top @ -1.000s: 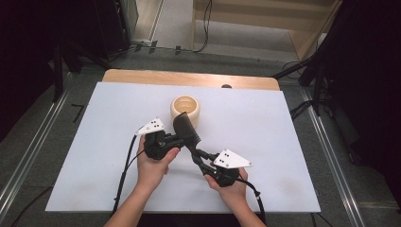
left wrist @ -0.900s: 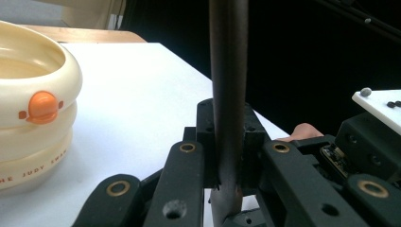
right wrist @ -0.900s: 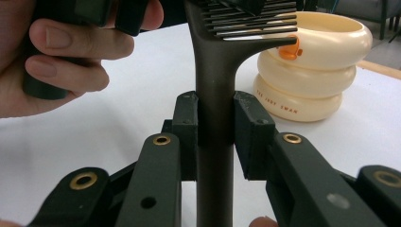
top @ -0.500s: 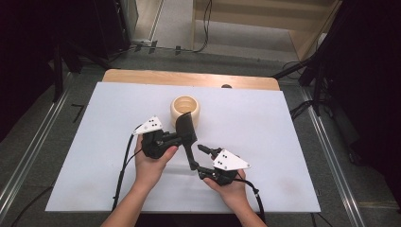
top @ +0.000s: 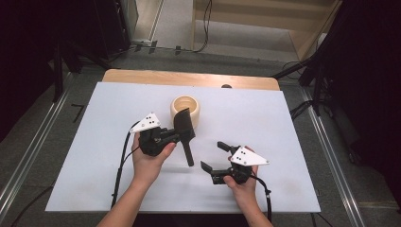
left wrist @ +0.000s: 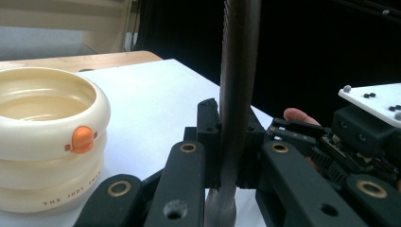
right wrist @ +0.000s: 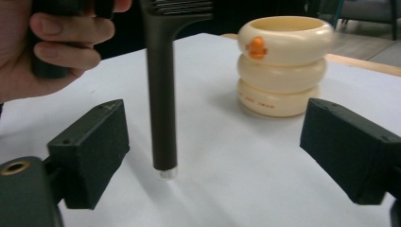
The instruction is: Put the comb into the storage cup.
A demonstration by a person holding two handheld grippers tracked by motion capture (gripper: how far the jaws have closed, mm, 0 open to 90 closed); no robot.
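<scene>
Spatula [top: 184, 130] in left claw [top: 176, 137]

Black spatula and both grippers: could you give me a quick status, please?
Left gripper shut on black spatula, handle tip on table. Right gripper open, apart from it. Cream holder just behind.

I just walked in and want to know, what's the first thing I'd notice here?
The black spatula stands out, held upright in the left gripper near the middle of the white table, its handle end touching down. Just behind it sits a cream ringed cup with an orange dot. The right gripper waits open nearby.
</scene>
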